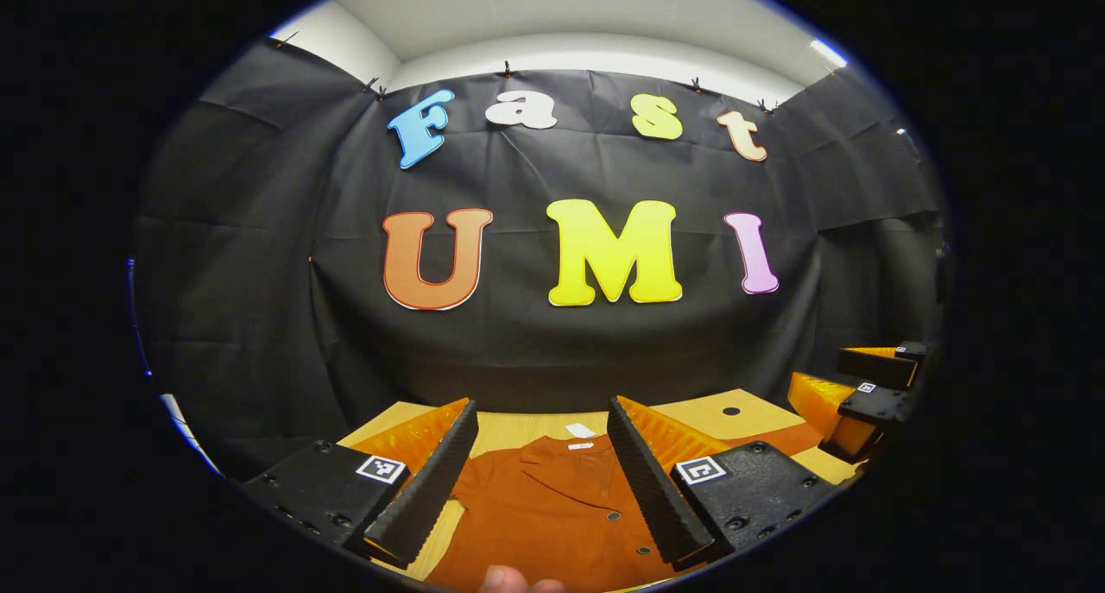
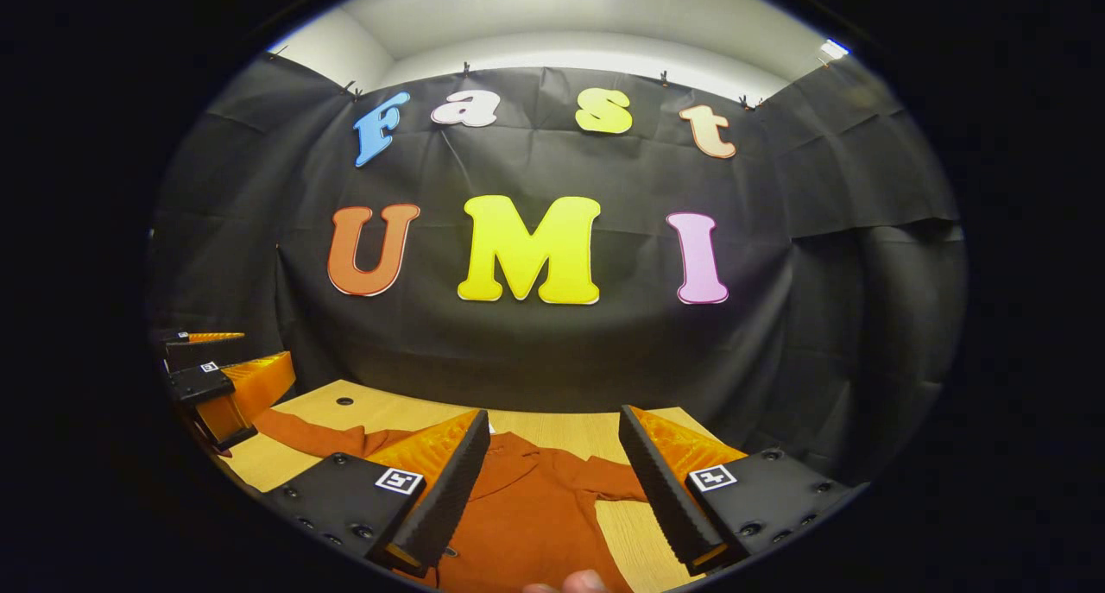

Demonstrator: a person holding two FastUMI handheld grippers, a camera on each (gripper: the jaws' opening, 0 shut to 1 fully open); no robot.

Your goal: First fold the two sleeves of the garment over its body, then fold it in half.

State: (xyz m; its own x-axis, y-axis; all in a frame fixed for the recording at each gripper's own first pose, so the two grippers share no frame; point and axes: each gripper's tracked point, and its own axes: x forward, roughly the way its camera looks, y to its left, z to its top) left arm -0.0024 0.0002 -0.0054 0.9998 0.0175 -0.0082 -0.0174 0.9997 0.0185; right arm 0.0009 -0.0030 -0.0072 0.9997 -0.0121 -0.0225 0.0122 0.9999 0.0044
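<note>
I see nothing folded yet: the garment (image 1: 552, 507) lies flat on the table (image 2: 552, 429), both sleeves out, my left gripper (image 1: 544, 481) and right gripper (image 2: 552, 489) hovering above it, fingers spread

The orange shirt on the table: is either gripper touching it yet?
Cannot tell. In both views the open fingers of the left gripper and right gripper frame the shirt, but nothing shows contact or a clear gap above it.
</note>
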